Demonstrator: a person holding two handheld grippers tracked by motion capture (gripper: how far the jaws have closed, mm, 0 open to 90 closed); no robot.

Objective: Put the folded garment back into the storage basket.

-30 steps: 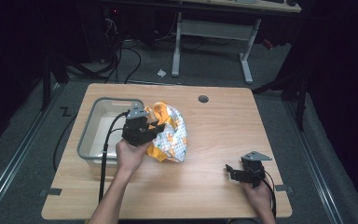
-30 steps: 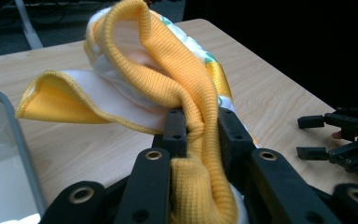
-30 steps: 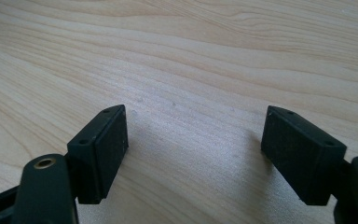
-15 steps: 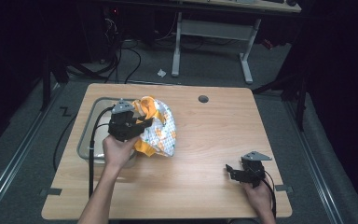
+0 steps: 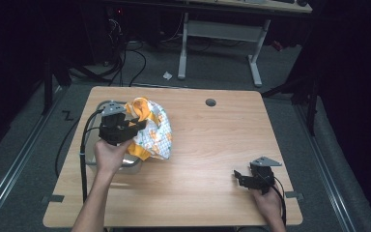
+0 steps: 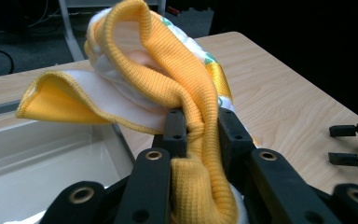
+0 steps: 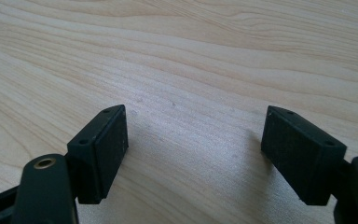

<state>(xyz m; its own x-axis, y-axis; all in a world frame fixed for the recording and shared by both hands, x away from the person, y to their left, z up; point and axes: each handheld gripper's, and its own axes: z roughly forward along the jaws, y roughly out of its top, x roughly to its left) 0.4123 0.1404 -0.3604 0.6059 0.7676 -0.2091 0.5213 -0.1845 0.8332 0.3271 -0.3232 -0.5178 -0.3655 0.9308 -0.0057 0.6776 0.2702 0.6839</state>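
A yellow and white patterned cloth (image 5: 155, 134) hangs bunched from my left gripper (image 5: 140, 124), which is shut on a yellow ribbed hem of it. In the left gripper view the hem (image 6: 186, 93) runs between the two black jaws of the left gripper (image 6: 199, 127), and the rest of the cloth folds up above them. The cloth hangs over the right edge of a clear plastic tray (image 5: 94, 157), whose inside (image 6: 37, 163) looks bare. My right gripper (image 5: 240, 178) rests low on the wooden table (image 5: 212, 145) at the front right, open, with only bare wood between its jaws (image 7: 196, 140).
A round cable hole (image 5: 210, 102) sits in the table near the far edge. The left gripper's black cable (image 5: 83, 154) trails down past the tray's left side. Beyond the table stand a desk frame (image 5: 220, 34) and loose cables on a dark floor.
My left gripper has carried the cloth leftward and slightly up, from the table's middle to above the tray's right edge. The right gripper has stayed in place.
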